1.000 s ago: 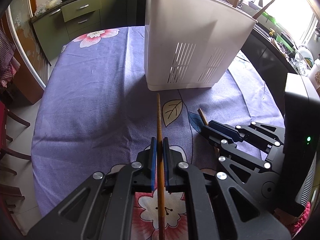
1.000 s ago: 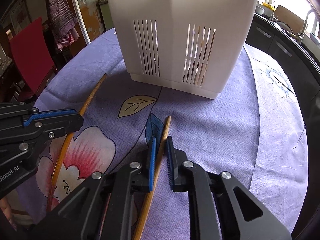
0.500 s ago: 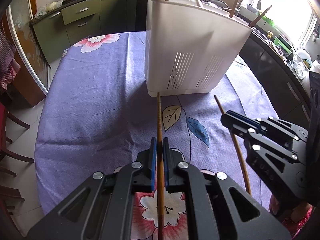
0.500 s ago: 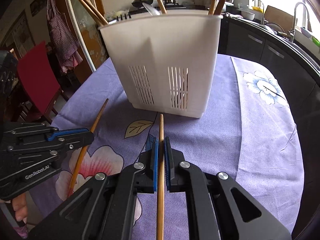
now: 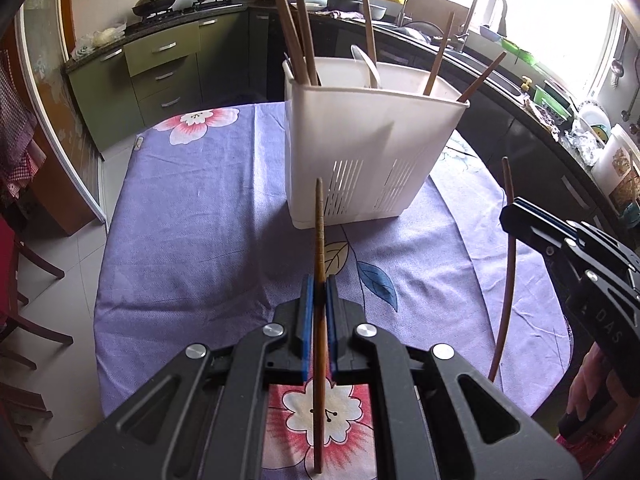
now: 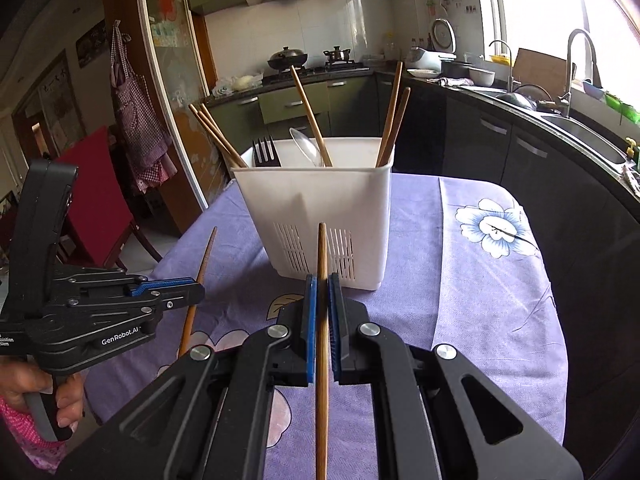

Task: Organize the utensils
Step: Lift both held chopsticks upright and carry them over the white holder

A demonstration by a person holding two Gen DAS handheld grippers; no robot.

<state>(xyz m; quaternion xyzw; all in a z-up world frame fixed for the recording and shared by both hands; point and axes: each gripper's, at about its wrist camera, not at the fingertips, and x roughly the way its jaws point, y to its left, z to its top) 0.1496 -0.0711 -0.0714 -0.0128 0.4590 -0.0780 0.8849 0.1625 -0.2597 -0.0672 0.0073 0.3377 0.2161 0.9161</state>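
A white slotted utensil holder [image 5: 372,136] [image 6: 320,200] stands on the purple flowered tablecloth [image 5: 200,240]. It holds several wooden chopsticks, a black fork [image 6: 266,152] and a clear spoon [image 6: 306,146]. My left gripper [image 5: 317,284] is shut on a wooden chopstick [image 5: 319,224] that points toward the holder's base. My right gripper [image 6: 322,284] is shut on another wooden chopstick [image 6: 322,252], its tip in front of the holder's slots. Each gripper shows in the other's view: the right gripper [image 5: 510,210] at right, the left gripper [image 6: 196,292] at left. Both chopsticks hang above the cloth.
Kitchen counters, green drawers [image 5: 160,64] and a stove with a wok [image 6: 286,58] line the back. A sink with a tap [image 6: 576,68] runs along the right. A red chair [image 6: 92,200] stands to the left of the table. A hand [image 6: 44,392] grips the left tool.
Both grippers rose off the cloth with their chopsticks, the right one more. The right jaws closed tight on their chopstick. The holder's top and contents came into view.
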